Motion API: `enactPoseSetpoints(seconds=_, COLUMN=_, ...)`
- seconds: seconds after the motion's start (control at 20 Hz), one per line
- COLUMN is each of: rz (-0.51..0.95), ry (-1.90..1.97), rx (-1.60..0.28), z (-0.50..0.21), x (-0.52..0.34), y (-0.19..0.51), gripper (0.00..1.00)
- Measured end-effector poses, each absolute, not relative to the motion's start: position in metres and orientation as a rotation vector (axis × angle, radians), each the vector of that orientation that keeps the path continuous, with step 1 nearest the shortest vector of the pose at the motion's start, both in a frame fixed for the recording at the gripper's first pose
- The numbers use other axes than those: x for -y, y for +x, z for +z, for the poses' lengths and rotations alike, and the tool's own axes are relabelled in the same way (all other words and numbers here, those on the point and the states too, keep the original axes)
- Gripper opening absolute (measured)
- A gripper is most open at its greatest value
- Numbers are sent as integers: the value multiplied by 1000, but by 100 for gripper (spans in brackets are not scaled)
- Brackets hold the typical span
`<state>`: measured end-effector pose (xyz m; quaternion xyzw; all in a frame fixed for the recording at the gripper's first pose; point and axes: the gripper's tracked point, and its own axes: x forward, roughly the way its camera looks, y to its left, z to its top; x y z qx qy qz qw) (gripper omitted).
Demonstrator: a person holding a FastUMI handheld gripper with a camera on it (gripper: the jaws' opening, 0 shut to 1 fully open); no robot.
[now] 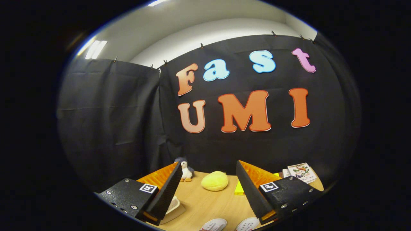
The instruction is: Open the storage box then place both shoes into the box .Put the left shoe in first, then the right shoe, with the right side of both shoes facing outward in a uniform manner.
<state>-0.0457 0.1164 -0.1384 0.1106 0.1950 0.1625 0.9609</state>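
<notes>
Two fingers (178, 175) wide apart, holding nothing

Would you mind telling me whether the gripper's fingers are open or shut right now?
Open. The gripper has its fingers spread wide with nothing between them; bare wooden table and a yellow plush toy show through the gap.

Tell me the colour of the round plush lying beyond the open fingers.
Yellow; the round plush shows best in the gripper view, on the wooden table.

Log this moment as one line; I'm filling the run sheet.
stage: start | gripper: open, holding nothing | shoes: on table, between fingers | storage box: unidentified
</notes>
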Motion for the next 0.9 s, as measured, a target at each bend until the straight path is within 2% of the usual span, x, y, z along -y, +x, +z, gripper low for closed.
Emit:
enactPoseSetpoints(seconds=0.4, rz=483, ry=344, rx=-713, z=-233, x=-186, y=-83, gripper=98)
enactPoseSetpoints(seconds=0.9, rz=642, ry=538, rx=-1076, z=-312, x=-260, y=-148, gripper=97)
